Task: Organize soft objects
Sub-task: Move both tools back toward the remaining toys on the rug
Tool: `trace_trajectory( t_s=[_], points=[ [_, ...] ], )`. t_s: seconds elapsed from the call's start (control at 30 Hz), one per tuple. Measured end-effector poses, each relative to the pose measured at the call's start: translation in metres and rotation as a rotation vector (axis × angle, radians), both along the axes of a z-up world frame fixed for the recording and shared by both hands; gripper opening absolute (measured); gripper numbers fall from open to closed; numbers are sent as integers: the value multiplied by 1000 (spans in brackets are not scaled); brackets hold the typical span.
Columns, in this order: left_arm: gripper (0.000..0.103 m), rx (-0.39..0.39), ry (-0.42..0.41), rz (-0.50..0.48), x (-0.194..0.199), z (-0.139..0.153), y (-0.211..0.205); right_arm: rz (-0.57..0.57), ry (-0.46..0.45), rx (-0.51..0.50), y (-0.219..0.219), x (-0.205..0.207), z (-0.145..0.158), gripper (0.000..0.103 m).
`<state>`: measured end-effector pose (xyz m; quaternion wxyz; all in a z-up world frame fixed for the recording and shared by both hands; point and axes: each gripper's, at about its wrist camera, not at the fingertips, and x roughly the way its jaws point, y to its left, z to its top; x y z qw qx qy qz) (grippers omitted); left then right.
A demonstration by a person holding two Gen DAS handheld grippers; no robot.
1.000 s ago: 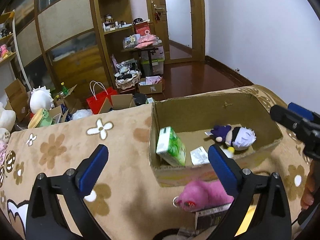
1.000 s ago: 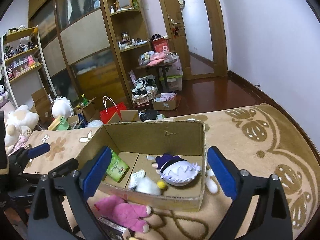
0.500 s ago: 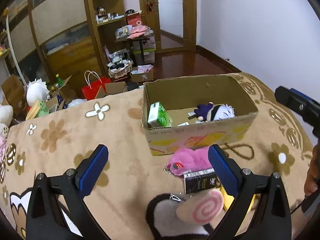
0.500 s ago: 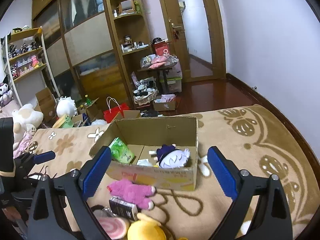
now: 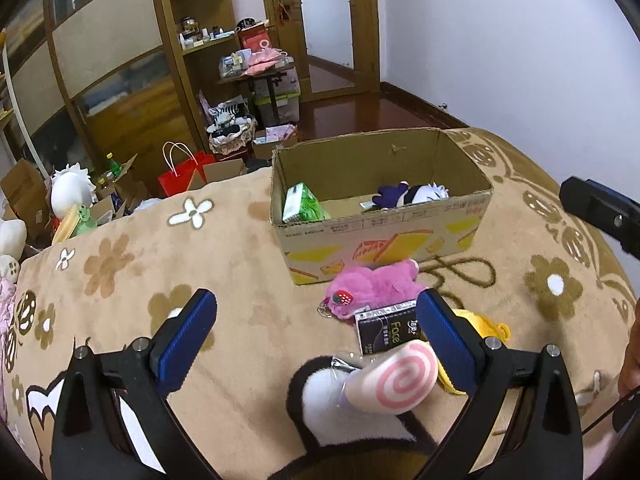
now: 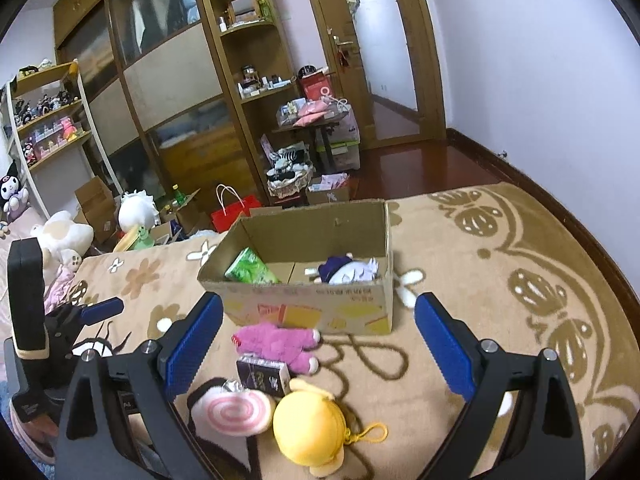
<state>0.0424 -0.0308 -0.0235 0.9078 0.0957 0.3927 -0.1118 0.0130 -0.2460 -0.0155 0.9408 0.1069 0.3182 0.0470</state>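
Pink-swirled round plush roll (image 5: 394,382) lies on the flower-patterned beige blanket (image 5: 120,264), just inside the left gripper's (image 5: 316,338) right finger; both grippers gape wide, holding nothing. Right gripper (image 6: 318,338) hovers over the yellow round plush (image 6: 310,430) before the open cardboard box (image 6: 320,312).

Readable text, entry: only one word resolves. The black packet (image 5: 388,330) lying beside my left fingers (image 5: 444,338) carries "Face" in pale letters, with smaller characters next to it that I cannot make out. The cardboard box (image 5: 384,236) has a line of small print along its front upper edge and a red logo lower down; both too small and blurred to read. From my right view the packet's (image 6: 262,376) lettering is illegible.
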Motion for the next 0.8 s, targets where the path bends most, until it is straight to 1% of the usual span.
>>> trace_trajectory(
  t_s=[0.17, 0.37, 0.63, 0.8],
  points=[
    [99, 9, 49, -32, 0, -8, -6, 7, 31, -1, 3, -3, -8, 101],
    [99, 45, 87, -50, 2, -22, -15, 17, 68, -13, 10, 1, -19, 101],
    [99, 64, 150, -72, 10, -40, -22, 20, 139, -26, 14, 12, -44, 101],
    [99, 70, 183, -98, 10, -48, -30, 16, 179, -16, 13, 19, -58, 101]
  ],
)
